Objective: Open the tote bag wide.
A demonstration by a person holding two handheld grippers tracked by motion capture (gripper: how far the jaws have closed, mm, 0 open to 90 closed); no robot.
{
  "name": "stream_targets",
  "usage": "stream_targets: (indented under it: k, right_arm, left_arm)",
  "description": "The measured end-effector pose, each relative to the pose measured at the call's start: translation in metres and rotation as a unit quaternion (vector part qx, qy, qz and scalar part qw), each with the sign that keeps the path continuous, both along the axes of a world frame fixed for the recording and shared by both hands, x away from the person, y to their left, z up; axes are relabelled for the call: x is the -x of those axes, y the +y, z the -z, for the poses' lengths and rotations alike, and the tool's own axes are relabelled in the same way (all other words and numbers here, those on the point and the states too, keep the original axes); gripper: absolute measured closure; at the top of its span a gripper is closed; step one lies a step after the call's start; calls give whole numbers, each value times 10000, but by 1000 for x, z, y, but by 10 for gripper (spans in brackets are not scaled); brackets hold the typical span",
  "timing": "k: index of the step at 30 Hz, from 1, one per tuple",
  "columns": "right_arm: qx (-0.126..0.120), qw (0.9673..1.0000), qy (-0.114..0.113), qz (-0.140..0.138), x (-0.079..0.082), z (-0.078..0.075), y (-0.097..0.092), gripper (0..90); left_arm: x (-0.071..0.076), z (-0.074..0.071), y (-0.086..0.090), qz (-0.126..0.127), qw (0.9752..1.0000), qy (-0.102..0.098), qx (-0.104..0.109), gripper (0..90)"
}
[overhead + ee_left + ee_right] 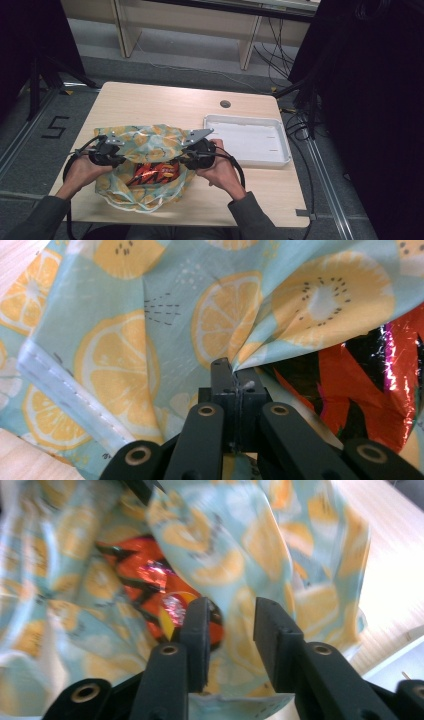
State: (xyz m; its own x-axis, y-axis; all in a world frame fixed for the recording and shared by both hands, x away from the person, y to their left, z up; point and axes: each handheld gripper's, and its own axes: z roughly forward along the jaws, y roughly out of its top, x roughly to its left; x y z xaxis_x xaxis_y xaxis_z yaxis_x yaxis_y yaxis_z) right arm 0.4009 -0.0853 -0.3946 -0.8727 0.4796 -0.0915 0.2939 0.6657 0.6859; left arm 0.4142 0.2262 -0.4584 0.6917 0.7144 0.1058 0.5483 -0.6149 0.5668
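Left gripper view, left tongs (234, 377) pinching lemon-print bag (150, 330) cloth, right tongs (230, 625) spread, gripping nothing.

The bag (145, 167) lies on the table (150, 102), toward its near left edge. A snack packet (152, 174) sits inside the bag — possibly more than one, since the view is blurred there. The tray (284, 145) lies to the bag's right, just beside it.
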Motion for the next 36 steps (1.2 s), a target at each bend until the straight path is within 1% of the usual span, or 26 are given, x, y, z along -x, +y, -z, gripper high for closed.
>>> stream_targets:
  k: [5,6,9,10,11,12,13,15,16,17,18,20,21,22,23,24,25,27,28,29,31,32,33,34,35,36]
  right_arm:
    - [-177,9996,-37,-227,12,-8,-3,676]
    - [-182,9984,23,-536,21,-10,-1,768]
    - [-25,9970,185,-752,29,-6,3,828]
    - [218,9964,202,-791,32,0,6,859]
    - [930,9927,100,-762,29,20,9,900]
    - [1142,9912,113,-653,26,28,8,900]
    - [1273,9899,234,-572,21,39,6,900]
    - [1374,9891,414,-328,10,57,-3,900]
    - [1438,9879,453,-360,3,64,-8,900]
    - [1465,9876,525,-216,-4,69,-15,900]
    - [1439,9878,559,-194,-9,72,-18,900]
    - [1352,9888,631,-104,-17,80,-23,900]
    - [1373,9879,723,6,-18,83,-24,900]
    - [1453,9871,658,-100,-22,85,-25,900]
    - [1463,9872,634,-85,-23,87,-24,900]
    - [1487,9864,677,-159,-24,88,-24,900]
    - [1507,9862,679,-105,-23,90,-23,900]
    - [1561,9855,651,-98,-22,91,-22,900]
    - [1528,9862,617,-163,-20,89,-21,881]
    - [1470,9871,621,-110,-18,85,-20,866]
    - [1320,9898,520,-145,-13,75,-20,847]
    - [1212,9914,460,-173,-9,69,-20,838]
    - [1103,9927,445,-195,-5,62,-19,828]
    - [1017,9938,271,-348,-3,58,-19,828]
    - [1017,9938,271,-348,-3,58,-19,828]
    - [801,9962,209,-267,5,49,-16,830]
  left_arm:
    - [-1,1,-2,-102,9999,-29,68,893]
    - [-1,1,-2,-108,9999,-17,85,893]
    - [0,0,-1,-70,9999,46,76,893]
    - [0,0,-1,-88,9999,33,104,893]
    - [0,0,0,-77,9999,-18,106,893]
    - [1,0,0,-70,9999,56,118,893]
    - [2,0,1,-165,9995,142,211,893]
    - [0,0,3,-95,9998,60,158,893]
    - [-1,2,4,-118,9998,54,165,893]
    - [0,3,3,-190,9994,87,268,893]
    - [0,5,3,-240,9992,179,283,893]
    - [-2,10,4,-169,9996,97,217,894]
    - [-2,10,4,-169,9996,97,217,893]
    - [-3,14,3,-246,9995,85,199,894]
    - [-5,15,5,-154,9997,128,112,893]
    - [-4,18,4,-334,9991,138,214,893]
    - [-7,18,6,-153,9998,96,37,893]
    - [-5,20,5,-265,9995,121,149,891]
    - [-5,20,5,-221,9997,96,93,887]
    - [-2,18,4,-296,9993,145,166,883]
    - [2,11,3,-238,9996,26,146,846]
    - [4,9,1,-284,9992,-37,267,819]
    - [7,5,1,-215,9994,-48,257,801]
    - [10,0,1,-171,9994,-75,277,785]
    - [10,0,1,-171,9994,-75,277,759]
    - [14,-7,2,-114,9992,-113,376,725]
